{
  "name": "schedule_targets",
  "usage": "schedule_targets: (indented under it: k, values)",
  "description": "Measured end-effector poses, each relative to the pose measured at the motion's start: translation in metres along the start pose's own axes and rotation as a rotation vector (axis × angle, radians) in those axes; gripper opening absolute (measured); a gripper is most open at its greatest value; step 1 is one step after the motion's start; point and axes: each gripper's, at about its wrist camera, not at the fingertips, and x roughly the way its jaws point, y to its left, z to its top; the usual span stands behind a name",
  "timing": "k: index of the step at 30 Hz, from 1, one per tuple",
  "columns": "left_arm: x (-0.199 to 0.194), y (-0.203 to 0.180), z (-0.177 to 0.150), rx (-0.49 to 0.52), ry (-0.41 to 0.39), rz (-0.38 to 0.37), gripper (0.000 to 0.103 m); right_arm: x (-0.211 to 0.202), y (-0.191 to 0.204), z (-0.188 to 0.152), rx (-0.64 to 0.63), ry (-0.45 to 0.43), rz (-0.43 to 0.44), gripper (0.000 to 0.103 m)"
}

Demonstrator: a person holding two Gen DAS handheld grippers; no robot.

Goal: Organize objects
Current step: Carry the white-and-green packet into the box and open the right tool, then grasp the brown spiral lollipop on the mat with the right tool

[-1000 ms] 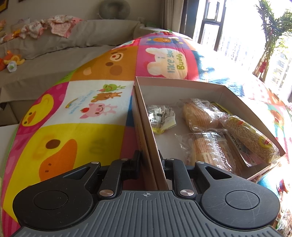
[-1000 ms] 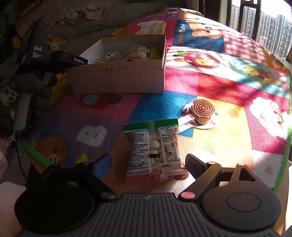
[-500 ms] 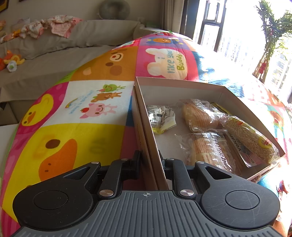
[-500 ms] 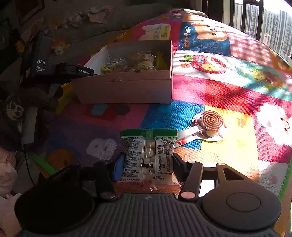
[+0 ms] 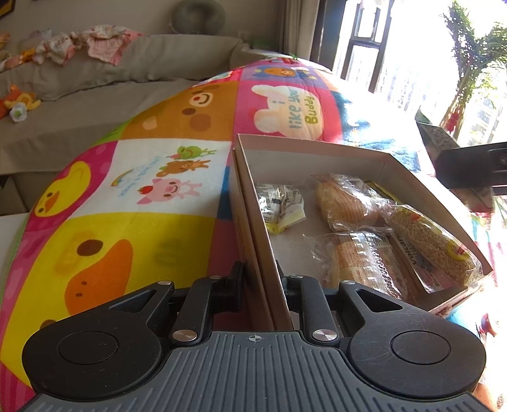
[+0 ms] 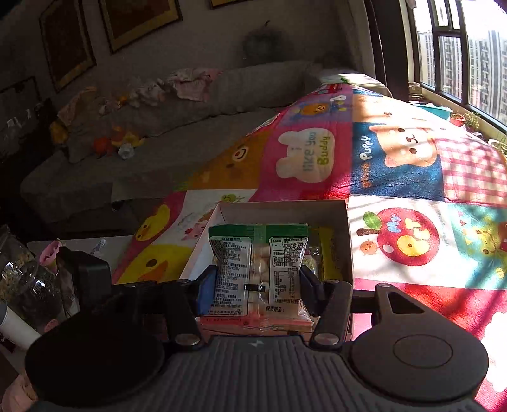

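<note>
packet is clamped between the half-closed jaws of the right gripper, lifted off the mat a second ago, now above the box. box wall stays pinched by the near-shut left gripper.

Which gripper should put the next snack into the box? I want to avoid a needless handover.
Right. The right gripper already grips the green-topped snack packet in front of the cardboard box. The left gripper is clamped on the box wall, steadying it.

Home living room: sofa, framed pictures
</note>
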Motion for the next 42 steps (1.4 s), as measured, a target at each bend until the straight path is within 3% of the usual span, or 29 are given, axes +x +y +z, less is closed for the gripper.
schedule_targets:
  k: [8, 15, 19, 23, 29, 32, 38, 42]
  values:
    - [-0.001, 0.0, 0.0, -0.004, -0.002, -0.003, 0.019, 0.109, 0.005, 0.032, 0.054, 0.101, -0.012, 0.054]
    - [0.0, 0.003, -0.002, -0.007, -0.007, -0.004, 0.02, 0.155, 0.01, 0.033, 0.035, 0.155, -0.019, 0.058]
    - [0.0, 0.004, -0.002, -0.009, -0.009, -0.005, 0.02, 0.145, 0.005, 0.033, 0.034, 0.147, -0.022, 0.062]
    - [0.0, 0.004, -0.003, -0.013, -0.013, -0.008, 0.02, 0.108, -0.01, 0.031, 0.037, 0.084, -0.049, 0.066]
    - [0.0, 0.004, -0.003, -0.016, -0.018, -0.01, 0.02, 0.032, -0.052, 0.011, 0.028, -0.041, -0.249, 0.071]
    - [0.0, 0.004, -0.003, -0.017, -0.019, -0.01, 0.02, -0.002, -0.082, -0.011, 0.066, -0.085, -0.373, 0.081]
    - [0.001, 0.004, -0.003, -0.015, -0.018, -0.01, 0.019, -0.015, -0.138, -0.068, 0.216, 0.004, -0.497, 0.087]
    - [0.001, 0.003, -0.002, -0.014, -0.014, -0.007, 0.019, -0.007, -0.163, -0.101, 0.361, 0.073, -0.483, 0.088]
